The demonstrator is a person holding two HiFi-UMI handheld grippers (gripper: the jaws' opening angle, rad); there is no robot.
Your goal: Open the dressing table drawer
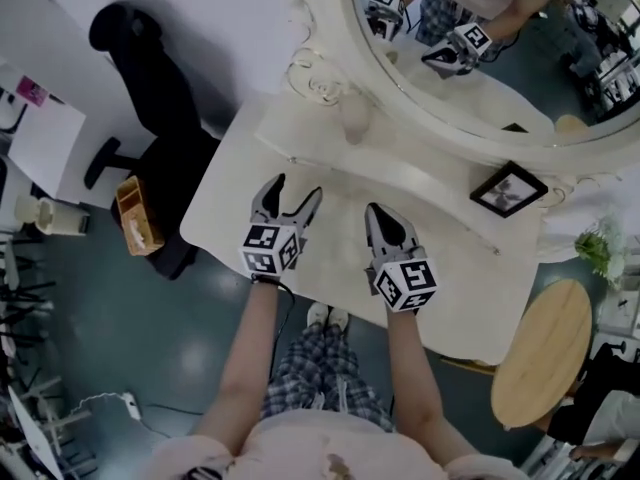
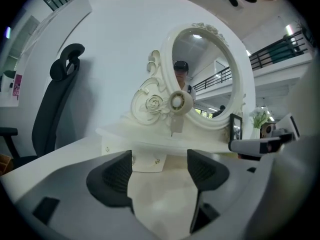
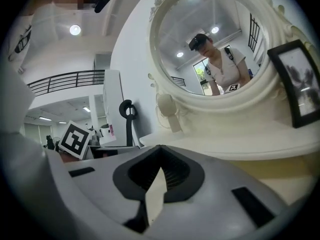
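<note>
The white dressing table (image 1: 225, 203) carries an oval mirror (image 1: 480, 78) and a raised shelf (image 1: 400, 173) along its back. In the left gripper view a small drawer (image 2: 145, 162) with little knobs sits under that shelf, straight ahead beyond the jaws. My left gripper (image 1: 297, 188) (image 2: 161, 173) hovers over the tabletop, open, with only bare table surface between its pads and short of the drawer. Beside it my right gripper (image 1: 375, 211) (image 3: 159, 151) is shut, with nothing held, facing the mirror (image 3: 215, 49).
A black picture frame (image 1: 508, 189) (image 3: 298, 81) stands on the shelf at the right. Left of the table is a black office chair (image 1: 150, 88) and a brown box (image 1: 135, 216). At the right are a round wooden table (image 1: 545, 353) and a plant (image 1: 600, 248).
</note>
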